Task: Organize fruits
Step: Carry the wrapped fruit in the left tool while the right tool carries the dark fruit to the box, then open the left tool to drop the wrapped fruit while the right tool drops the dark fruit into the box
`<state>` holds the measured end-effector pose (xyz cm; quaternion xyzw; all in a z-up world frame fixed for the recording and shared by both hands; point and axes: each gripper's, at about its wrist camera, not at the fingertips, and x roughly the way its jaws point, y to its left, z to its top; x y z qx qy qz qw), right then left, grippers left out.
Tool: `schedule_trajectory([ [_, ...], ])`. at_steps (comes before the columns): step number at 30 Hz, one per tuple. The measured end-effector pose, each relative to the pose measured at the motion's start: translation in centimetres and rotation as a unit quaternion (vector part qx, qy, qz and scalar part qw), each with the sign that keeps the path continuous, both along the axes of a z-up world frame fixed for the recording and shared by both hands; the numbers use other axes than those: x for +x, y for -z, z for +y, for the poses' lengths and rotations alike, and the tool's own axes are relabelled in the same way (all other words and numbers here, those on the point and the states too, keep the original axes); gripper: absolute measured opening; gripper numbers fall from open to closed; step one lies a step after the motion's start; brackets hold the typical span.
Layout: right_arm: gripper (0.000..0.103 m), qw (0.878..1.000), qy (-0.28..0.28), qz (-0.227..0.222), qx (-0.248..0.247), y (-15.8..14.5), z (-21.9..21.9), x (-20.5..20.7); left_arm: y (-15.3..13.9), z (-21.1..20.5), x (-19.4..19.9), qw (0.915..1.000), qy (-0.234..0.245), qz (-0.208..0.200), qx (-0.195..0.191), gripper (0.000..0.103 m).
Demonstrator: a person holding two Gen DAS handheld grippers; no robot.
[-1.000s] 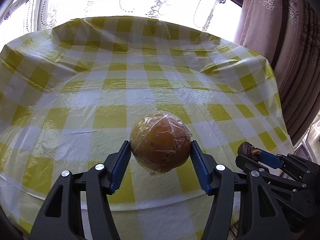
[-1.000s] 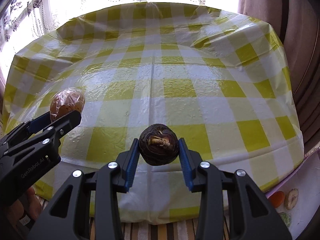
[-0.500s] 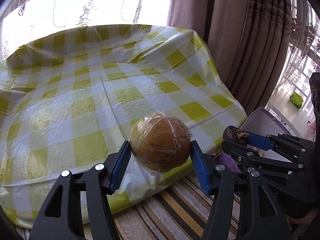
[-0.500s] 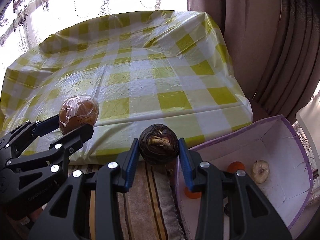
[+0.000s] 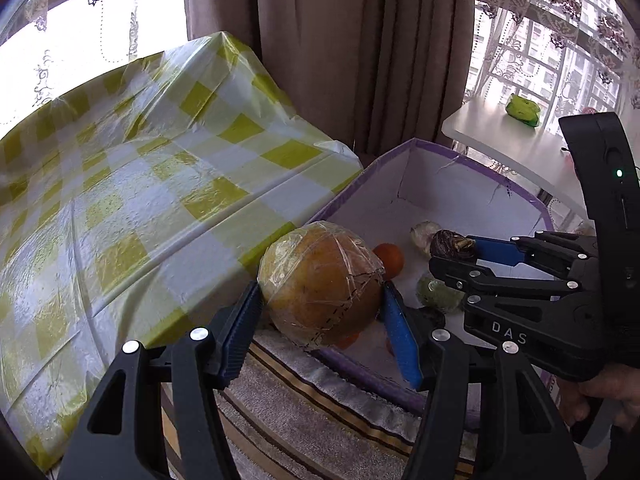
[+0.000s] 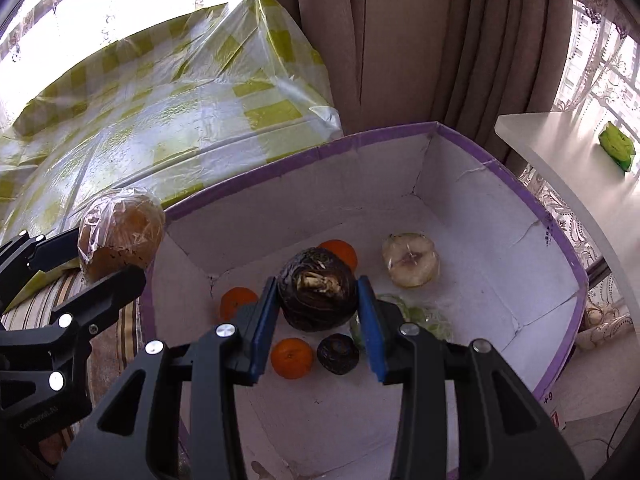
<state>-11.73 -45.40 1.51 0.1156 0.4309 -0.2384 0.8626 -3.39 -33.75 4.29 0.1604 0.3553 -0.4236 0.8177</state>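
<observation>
Holding oranges (image 6: 291,358): purple-rimmed box (image 6: 460,168)

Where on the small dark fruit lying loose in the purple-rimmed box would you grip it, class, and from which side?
Grip the small dark fruit across its widest middle, coming from above. It lies low on the floor of the box, and the walls bar a level approach. An orange lies close on one side, so set the fingers on the two other sides.
</observation>
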Motion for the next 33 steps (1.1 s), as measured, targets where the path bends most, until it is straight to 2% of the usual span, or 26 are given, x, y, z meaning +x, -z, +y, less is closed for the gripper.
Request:
schedule_trajectory([
  [5, 0.039, 0.999, 0.026, 0.026, -0.004, 2.0, -1.7, -1.9, 2.4, -3.7, -1.1, 0.997, 0.059, 0.021, 0.045, 0.058],
  [9, 0.039, 0.998, 0.038, 0.04, -0.017, 2.9, -2.3, -2.5, 4.2, -5.7, -1.0, 0.9928, 0.076, 0.038, 0.084, 0.058],
  [16, 0.039, 0.997, 0.044, 0.049, -0.034, 3.3, -3.0, -2.4, 6.1, -8.0, -1.4, 0.9847, 0.094, 0.021, 0.145, 0.058],
  [20, 0.04, 0.996, 0.049, 0.053, -0.045, 3.2, -3.1, -2.1, 7.0, -9.0, -1.8, 0.9789, 0.094, -0.006, 0.181, 0.058],
  [22, 0.04, 0.996, 0.052, 0.056, -0.054, 3.2, -3.1, -2.0, 7.2, -9.1, -1.8, 0.9779, 0.09, -0.011, 0.189, 0.058],
  [24, 0.047, 0.996, 0.052, 0.055, -0.055, 3.1, -3.1, -2.0, 7.4, -9.1, -1.9, 0.9763, 0.089, -0.017, 0.196, 0.059],
  [26, 0.052, 0.995, 0.055, 0.053, -0.057, 3.0, -3.1, -2.0, 7.4, -8.9, -2.0, 0.9773, 0.09, -0.018, 0.191, 0.058],
  [30, 0.055, 0.995, 0.056, 0.052, -0.059, 3.0, -3.0, -2.0, 7.3, -8.5, -1.4, 0.9796, 0.089, -0.008, 0.18, 0.059],
  [33, 0.064, 0.995, 0.056, 0.049, -0.061, 2.7, -2.9, -2.1, 7.1, -8.2, -1.5, 0.9808, 0.096, -0.001, 0.17, 0.07],
])
